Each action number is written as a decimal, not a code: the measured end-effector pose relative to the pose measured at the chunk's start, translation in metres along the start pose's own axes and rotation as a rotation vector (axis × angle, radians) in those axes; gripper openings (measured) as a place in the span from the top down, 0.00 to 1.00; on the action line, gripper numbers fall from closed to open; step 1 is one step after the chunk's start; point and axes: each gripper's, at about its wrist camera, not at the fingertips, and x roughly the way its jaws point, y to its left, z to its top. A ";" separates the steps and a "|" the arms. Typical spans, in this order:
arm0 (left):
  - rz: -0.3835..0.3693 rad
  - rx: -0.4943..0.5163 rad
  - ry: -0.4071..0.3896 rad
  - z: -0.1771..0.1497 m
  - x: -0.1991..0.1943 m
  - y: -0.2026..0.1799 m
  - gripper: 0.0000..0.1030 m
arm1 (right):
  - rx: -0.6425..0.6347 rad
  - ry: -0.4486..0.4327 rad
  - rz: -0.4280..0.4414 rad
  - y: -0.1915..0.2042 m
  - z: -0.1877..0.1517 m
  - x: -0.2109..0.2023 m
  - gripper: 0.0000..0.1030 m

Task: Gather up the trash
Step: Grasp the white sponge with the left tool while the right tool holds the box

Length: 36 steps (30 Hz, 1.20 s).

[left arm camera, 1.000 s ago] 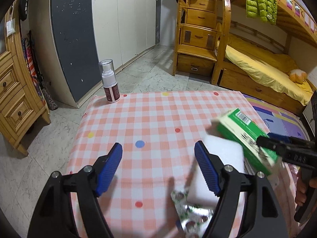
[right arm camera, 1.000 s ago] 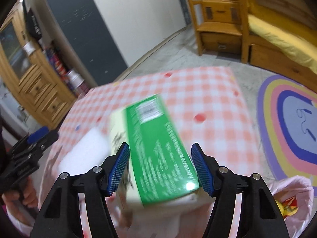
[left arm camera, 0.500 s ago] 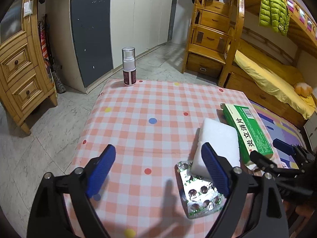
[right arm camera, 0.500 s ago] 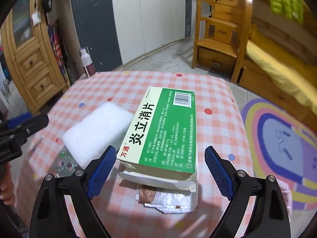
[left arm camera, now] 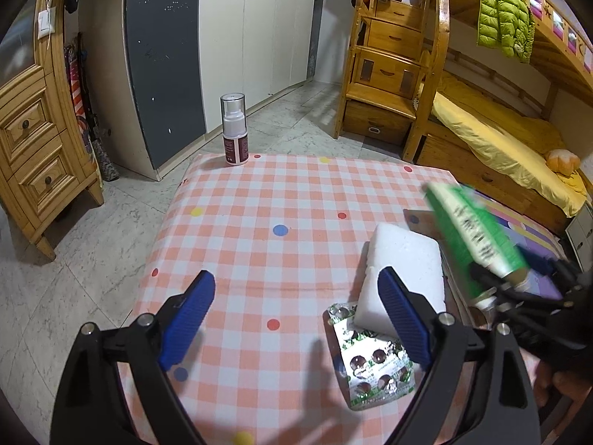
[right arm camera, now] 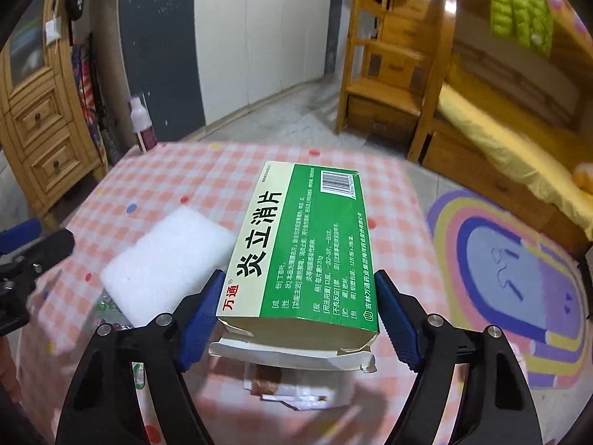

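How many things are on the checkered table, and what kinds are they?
Boxes: 1, the green box
Sponges: 1, the white sponge
Pill packs: 1, the pill pack
Bottles: 1, the spray bottle
Wrappers: 1, the crumpled wrapper
Total: 5

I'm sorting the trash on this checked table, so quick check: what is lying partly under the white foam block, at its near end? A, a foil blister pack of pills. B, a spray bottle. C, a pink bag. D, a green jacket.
A: the foil blister pack has its far edge tucked under the near end of the white foam block; the spray bottle stands at the table's far edge.
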 end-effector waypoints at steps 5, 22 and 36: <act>-0.032 0.065 0.007 -0.009 -0.003 -0.013 0.12 | 0.058 -0.096 -0.010 -0.021 -0.004 -0.039 0.25; -0.063 0.290 0.110 -0.023 0.038 -0.076 0.12 | 0.145 -0.127 -0.009 -0.051 -0.016 -0.061 0.23; -0.198 0.208 -0.107 -0.011 -0.033 -0.079 0.41 | 0.157 -0.165 0.010 -0.057 -0.020 -0.073 0.23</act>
